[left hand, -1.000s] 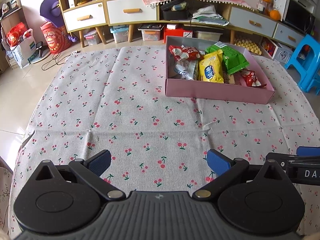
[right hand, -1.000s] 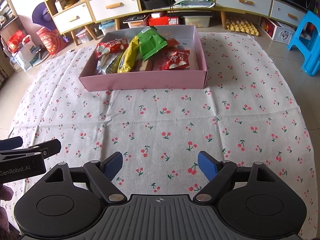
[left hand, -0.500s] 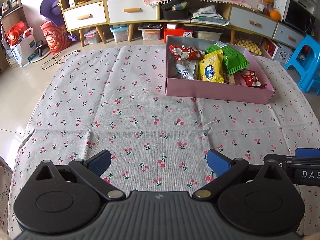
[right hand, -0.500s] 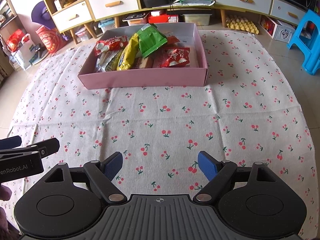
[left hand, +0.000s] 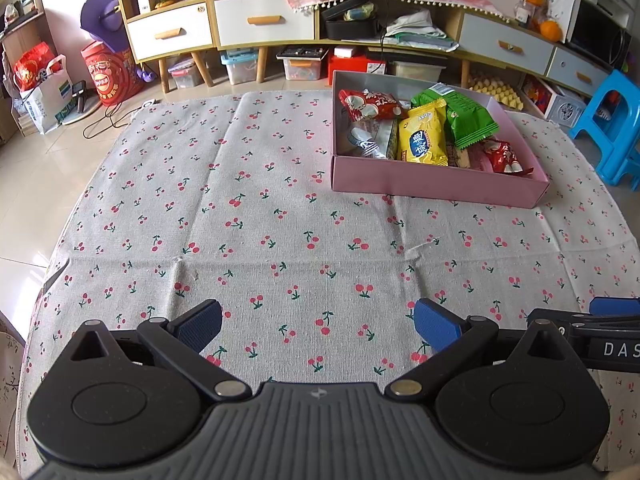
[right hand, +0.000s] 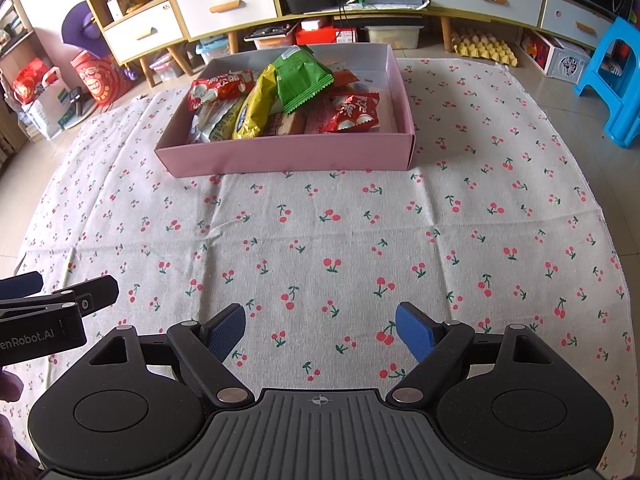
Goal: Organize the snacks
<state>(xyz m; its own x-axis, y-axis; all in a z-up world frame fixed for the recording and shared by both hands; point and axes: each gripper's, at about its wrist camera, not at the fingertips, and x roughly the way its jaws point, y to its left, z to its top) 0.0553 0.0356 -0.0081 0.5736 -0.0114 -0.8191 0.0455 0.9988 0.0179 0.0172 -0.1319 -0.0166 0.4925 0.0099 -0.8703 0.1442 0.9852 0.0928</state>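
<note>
A pink box (left hand: 436, 186) (right hand: 288, 156) stands on the cherry-print cloth and holds several snack packs: a red pack (left hand: 370, 104), a yellow pack (left hand: 422, 140), a green pack (left hand: 466, 114) (right hand: 302, 78) and another red pack (right hand: 352, 114). My left gripper (left hand: 318, 326) is open and empty over the cloth near the front edge, well short of the box. My right gripper (right hand: 320, 328) is open and empty, also over the near cloth. Each gripper shows at the edge of the other's view.
The cherry-print cloth (left hand: 248, 216) covers a low table. Behind it stand a long cabinet with drawers (left hand: 264, 20), storage bins and a red box underneath. A blue stool (left hand: 612, 128) is at the right, bags (left hand: 40, 88) at the left.
The right gripper has drawn back slightly, so the box looks a little farther. The left gripper has barely moved. Both stay open.
</note>
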